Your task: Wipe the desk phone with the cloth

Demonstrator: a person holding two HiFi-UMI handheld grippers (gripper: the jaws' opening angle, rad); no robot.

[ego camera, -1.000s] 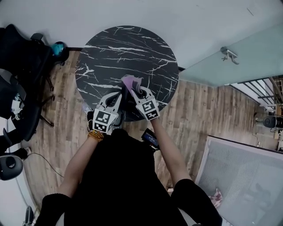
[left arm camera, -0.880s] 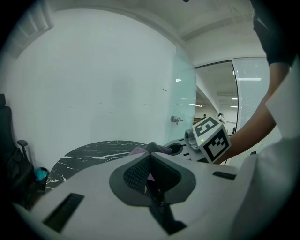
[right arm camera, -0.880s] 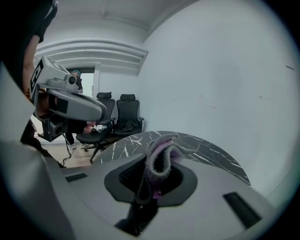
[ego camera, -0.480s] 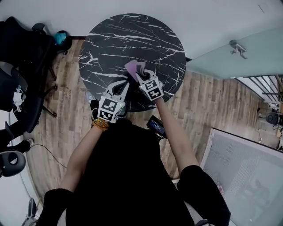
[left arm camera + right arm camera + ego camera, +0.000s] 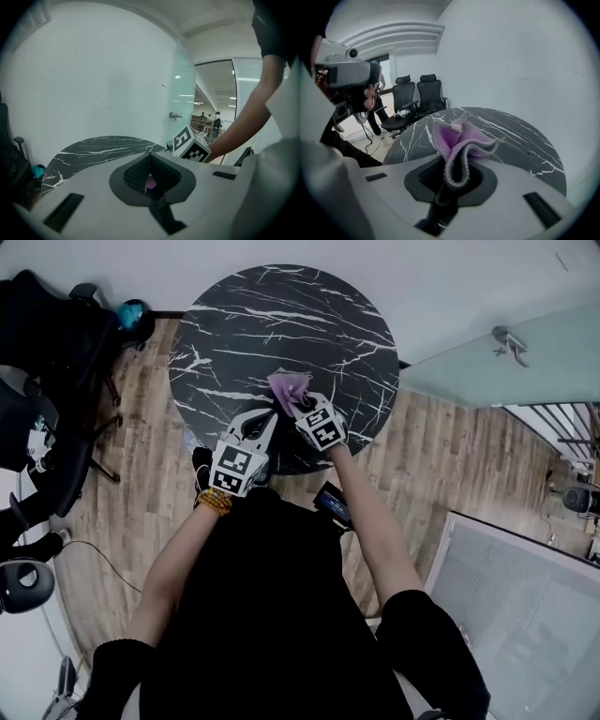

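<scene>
The right gripper [image 5: 452, 177] is clenched on the purple cloth [image 5: 465, 139], which stands up out of its jaws in a loose, gathered fold with a grey edge, held above the near part of the round black marble worktop [image 5: 281, 315]. The left gripper [image 5: 150, 169] sits just beside it with its jaws drawn together. Only a sliver of purple shows through the slit between them, and it seems to be the cloth beyond rather than anything held. The desk phone cannot be made out for certain. A dark mass lies under the two grippers at the near edge of the worktop in the head view, black on black, and it may be the phone. Neither gripper view shows a phone on the marble ahead. The step in hand looks like carrying the cloth to the wiping spot, with no contact yet. The next move calls for lowering the cloth so that its soft bulk, not the gripper, meets the phone's surface.
</scene>
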